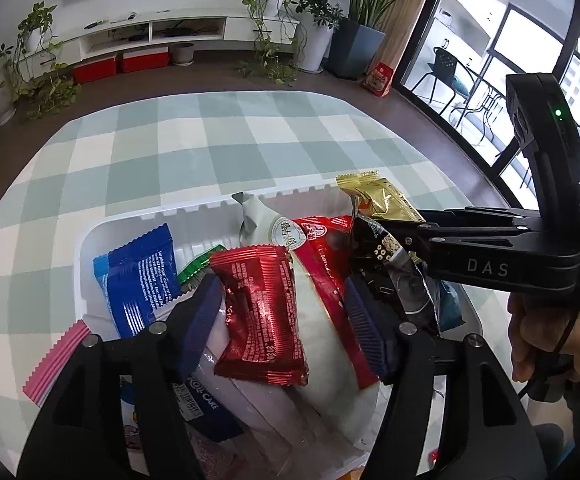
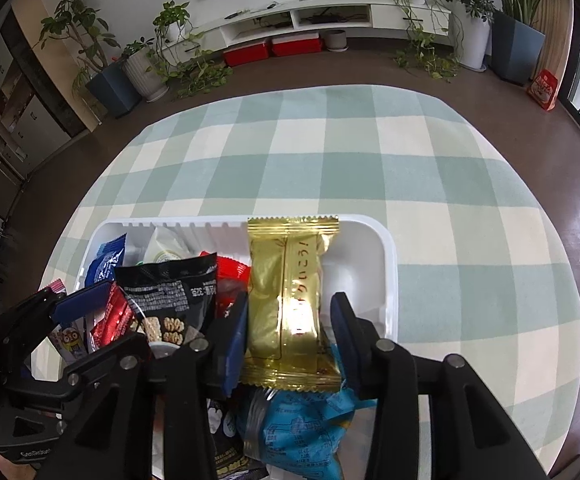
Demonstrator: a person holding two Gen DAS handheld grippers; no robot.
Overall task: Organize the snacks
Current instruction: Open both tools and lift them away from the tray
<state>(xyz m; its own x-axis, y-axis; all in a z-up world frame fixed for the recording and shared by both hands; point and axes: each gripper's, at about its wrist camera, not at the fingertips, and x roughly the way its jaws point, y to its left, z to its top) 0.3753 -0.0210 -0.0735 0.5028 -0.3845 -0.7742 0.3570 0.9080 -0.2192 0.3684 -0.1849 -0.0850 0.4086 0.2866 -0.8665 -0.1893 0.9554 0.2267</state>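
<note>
A white plastic bin (image 1: 85, 249) full of snack packs stands on a checked cloth. My left gripper (image 1: 283, 326) is open over it, with a shiny red pack (image 1: 261, 316) lying loose between its blue pads on top of the pile. My right gripper (image 2: 290, 340) is open too, and a gold foil pack (image 2: 285, 304) rests between its pads without being pressed, at the right end of the bin (image 2: 390, 272). In the left wrist view the right gripper's black fingers reach in from the right beside the gold pack (image 1: 382, 200).
Also in the bin are a blue pack (image 1: 137, 276), a black nut pack (image 2: 165, 296), a light blue pack (image 2: 302, 428) and a white-and-red pack (image 1: 322, 248). A pink-edged pack (image 1: 55, 360) lies outside the bin's left end. Open checked cloth (image 2: 370, 160) stretches beyond the bin.
</note>
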